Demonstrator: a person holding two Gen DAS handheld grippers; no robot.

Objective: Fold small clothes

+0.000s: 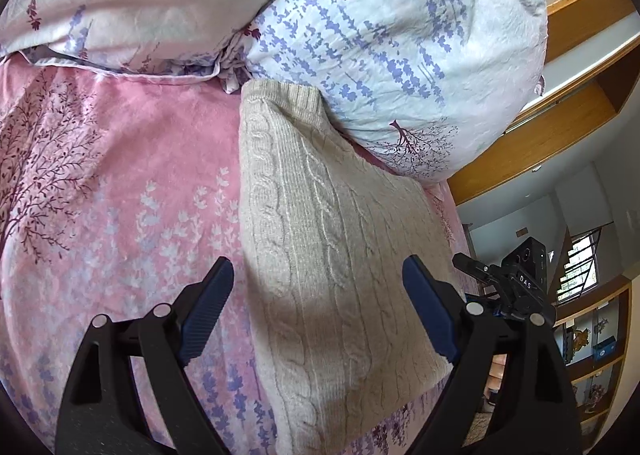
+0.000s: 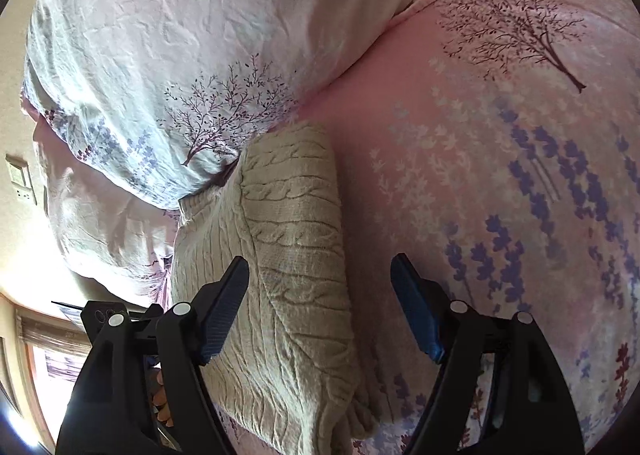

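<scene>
Both tools stand open and grip nothing: the left tool (image 1: 318, 287) and right tool (image 2: 320, 283) each hover over the folded beige cable-knit sweater (image 1: 332, 255). It lies on the pink floral bedsheet (image 1: 132, 159), its far end touching the white floral pillow (image 1: 400, 39).
</scene>
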